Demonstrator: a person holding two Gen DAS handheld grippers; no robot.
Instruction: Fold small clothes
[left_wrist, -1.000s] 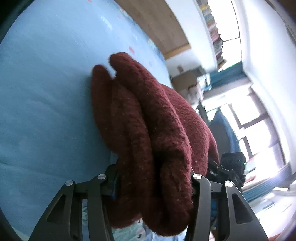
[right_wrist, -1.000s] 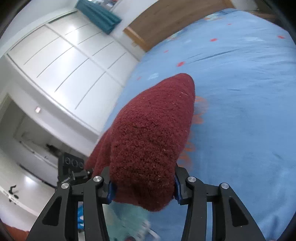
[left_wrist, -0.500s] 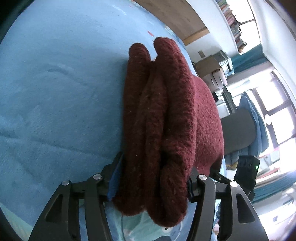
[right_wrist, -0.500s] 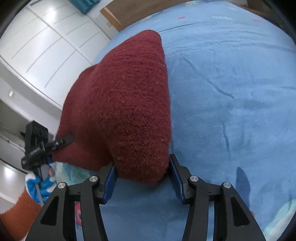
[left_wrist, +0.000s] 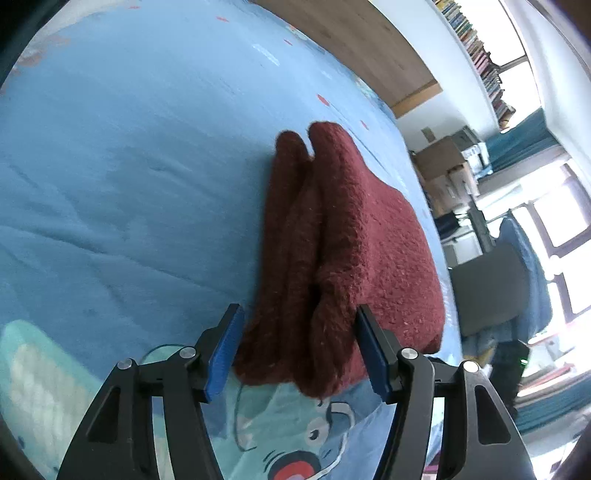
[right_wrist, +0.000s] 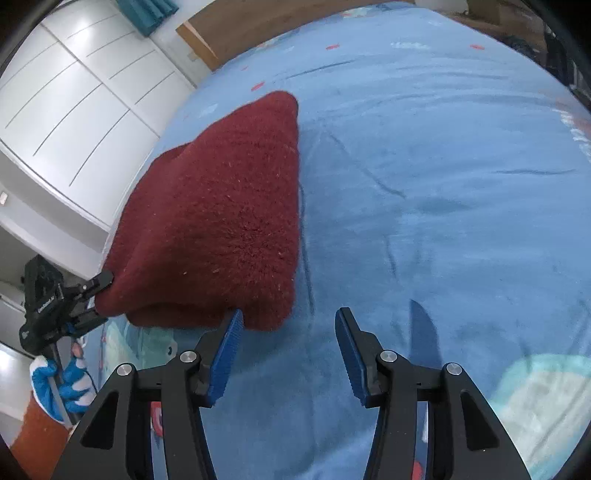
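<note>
A dark red knitted garment (left_wrist: 343, 251) lies folded in a thick stack on the blue bedspread (left_wrist: 129, 166). My left gripper (left_wrist: 299, 350) is open, its blue pads on either side of the stack's near end, not squeezing it. In the right wrist view the garment (right_wrist: 221, 214) lies flat, and my right gripper (right_wrist: 288, 354) is open and empty just off its near right corner. The left gripper (right_wrist: 66, 299) shows at the garment's far left edge there.
The bedspread (right_wrist: 443, 166) stretches wide to the right, with a cartoon print near the front edge (left_wrist: 295, 443). White wardrobe doors (right_wrist: 74, 92) stand beyond the bed. A wooden headboard (left_wrist: 351, 37), boxes and a dark chair (left_wrist: 491, 288) lie past the bed's far side.
Both grippers lowered the folded garment onto the bed and opened. The right gripper has drawn back off the garment's corner; the left still straddles its end.
</note>
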